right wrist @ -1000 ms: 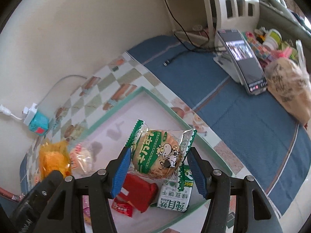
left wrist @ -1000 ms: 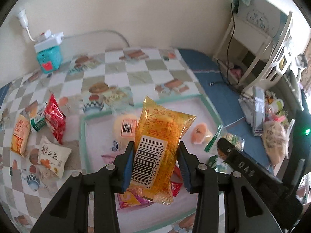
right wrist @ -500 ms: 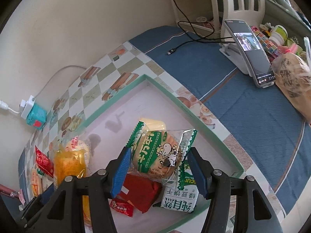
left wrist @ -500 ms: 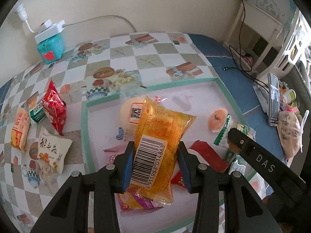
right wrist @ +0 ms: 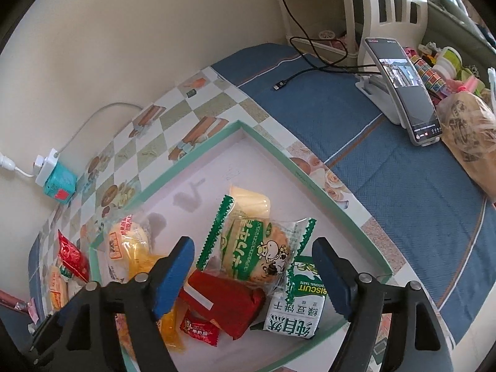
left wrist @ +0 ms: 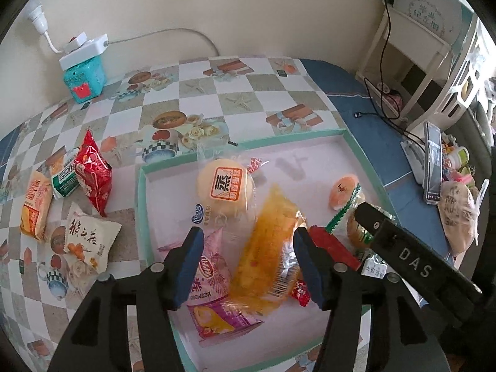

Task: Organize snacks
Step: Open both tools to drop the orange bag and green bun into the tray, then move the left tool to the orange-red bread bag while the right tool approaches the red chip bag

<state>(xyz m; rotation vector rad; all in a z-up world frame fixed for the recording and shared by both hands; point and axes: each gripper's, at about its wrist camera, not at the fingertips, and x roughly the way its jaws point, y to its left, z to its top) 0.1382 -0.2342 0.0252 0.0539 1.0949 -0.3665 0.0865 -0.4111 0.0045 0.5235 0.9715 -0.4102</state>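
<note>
Both my claws are opening over the tray [left wrist: 141, 204].
The left claw [left wrist: 248, 260] has released the orange packet [left wrist: 266, 257]; the right claw [right wrist: 254, 274] has released the green cookie packet [right wrist: 251, 251].

Inside the green-rimmed tray [left wrist: 140, 204] lies a heap of snacks. A long orange packet [left wrist: 266, 248] lies tilted near the tray's middle, over a pink packet [left wrist: 214, 291]. Beyond it rests a round yellow bun [left wrist: 224, 184] in clear wrap. A green-and-white cookie pack [right wrist: 248, 248] lies on a red packet [right wrist: 226, 303], beside a green biscuit pack [right wrist: 297, 307]. Left of the tray lie a red bag [left wrist: 93, 173] and a white pouch [left wrist: 88, 241].
</note>
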